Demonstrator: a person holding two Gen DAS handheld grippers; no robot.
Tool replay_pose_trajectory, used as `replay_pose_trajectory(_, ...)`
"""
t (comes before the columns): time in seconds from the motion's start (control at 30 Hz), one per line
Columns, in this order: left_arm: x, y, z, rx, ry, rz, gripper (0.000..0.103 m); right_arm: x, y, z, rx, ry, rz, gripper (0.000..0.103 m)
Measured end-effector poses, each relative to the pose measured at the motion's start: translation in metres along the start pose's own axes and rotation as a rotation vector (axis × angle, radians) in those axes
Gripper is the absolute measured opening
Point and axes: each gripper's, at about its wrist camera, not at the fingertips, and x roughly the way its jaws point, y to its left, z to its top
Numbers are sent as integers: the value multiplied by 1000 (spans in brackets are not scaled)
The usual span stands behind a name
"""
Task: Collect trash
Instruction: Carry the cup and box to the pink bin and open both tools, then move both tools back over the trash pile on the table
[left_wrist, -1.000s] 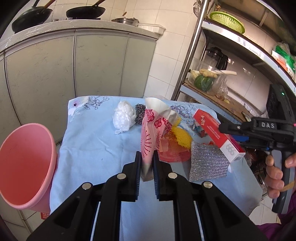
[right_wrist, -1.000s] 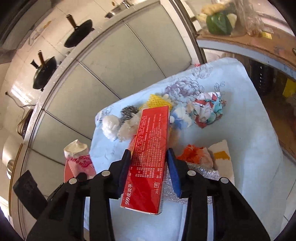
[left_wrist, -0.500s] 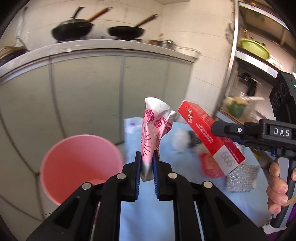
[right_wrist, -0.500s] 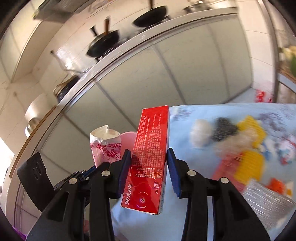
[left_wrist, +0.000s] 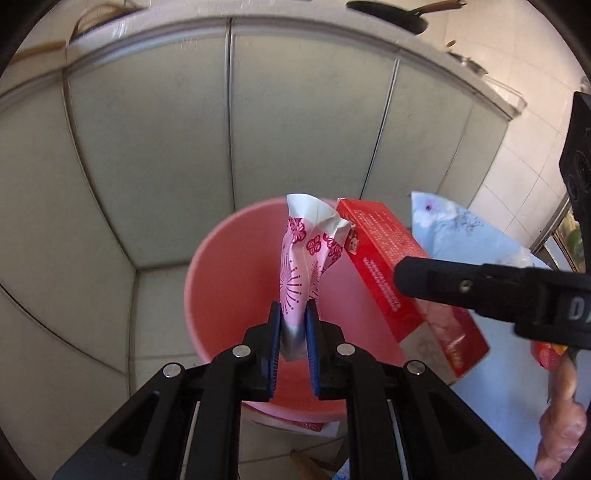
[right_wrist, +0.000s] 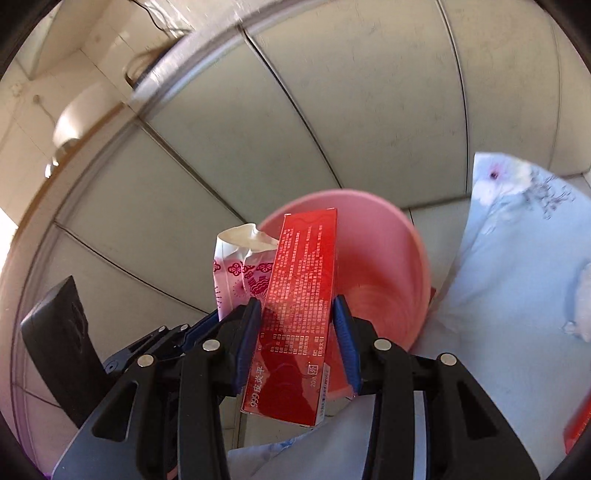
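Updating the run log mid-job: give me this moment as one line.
left gripper: shut on pink wrapper | right gripper: shut on red box | both over pink bin | release pending

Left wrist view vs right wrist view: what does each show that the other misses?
Left wrist only: a dark pan on the counter, and the hand holding the right claw. Right wrist only: the white print on the red box, and white clumps at the cloth's edge. Both: the pink bin, the pink flowered wrapper in the left claw, and the blue cloth.
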Motion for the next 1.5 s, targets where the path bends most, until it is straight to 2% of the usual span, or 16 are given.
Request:
replay_pose_trajectory(0.13,23,2,-2,-2,68,13,14,33,-4,1,-1,75,-73,41)
replay_pose_trajectory(0.3,38,0,-6,-2,116,40,20,55,-1,-2,-45,120,-139,41)
replay_pose_trajectory(0.33,39,-4,-8,-6,127,37,22,57,-1,-2,-43,133,-140,41)
replay_pose_trajectory(0.37,41,-3,-8,-13,138,34,31,60,-1,-3,-41,140,-147,41)
replay_pose_trajectory(0.4,41,-3,-10,-18,142,34,36,62,0,-3,-42,142,-159,41)
replay_pose_trajectory(0.63,29,5,-14,-31,112,27,42,50,2,-6,-48,116,-146,42)
replay_pose_trajectory(0.8,12,3,-8,-39,63,12,42,21,14,-9,-95,42,-131,42)
replay_pose_trajectory(1.07,-19,-34,0,36,-36,-28,42,-45,25,-32,-191,-110,-147,42)
replay_pose_trajectory(1.2,-32,-57,2,89,-73,-49,42,-88,14,-41,-205,-180,-177,42)
replay_pose_trajectory(1.5,-51,-116,2,167,-107,-173,42,-155,-34,-75,-137,-271,-296,42)
